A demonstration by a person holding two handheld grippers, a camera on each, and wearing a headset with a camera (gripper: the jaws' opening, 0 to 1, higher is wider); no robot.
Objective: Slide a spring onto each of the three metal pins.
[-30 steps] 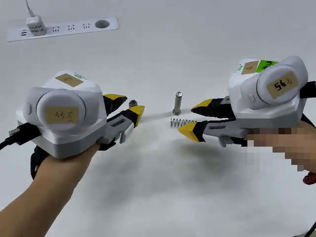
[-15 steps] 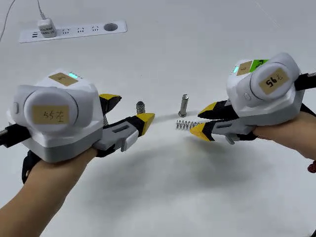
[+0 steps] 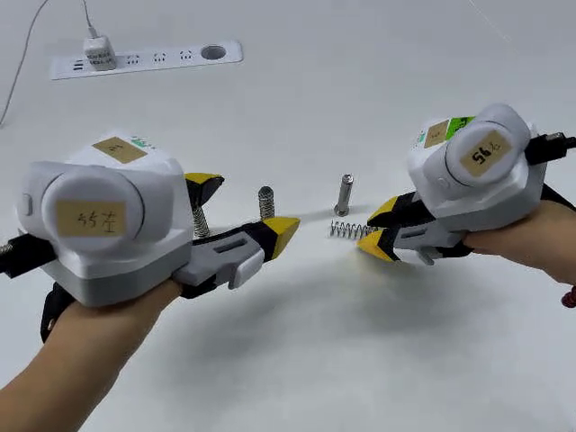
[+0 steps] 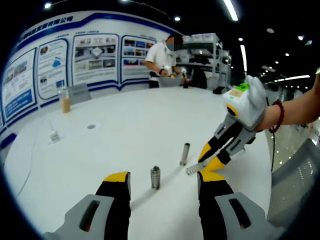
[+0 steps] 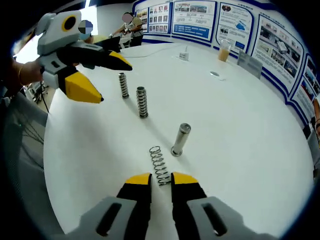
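Spring (image 5: 157, 160) seemingly between right gripper (image 5: 161, 178) jaws.

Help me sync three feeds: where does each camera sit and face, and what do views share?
Head view: on the person's head, facing forward and down at the white table; the left hand holds the white, yellow-tipped left gripper, the right hand the matching right gripper.
Left gripper view: on the left gripper, facing along its jaws toward the right gripper and forearm.
Right gripper view: on the right gripper, facing along its jaws toward the left gripper.
Shared: all show the bare upright metal pin and the loose coil spring beside it.
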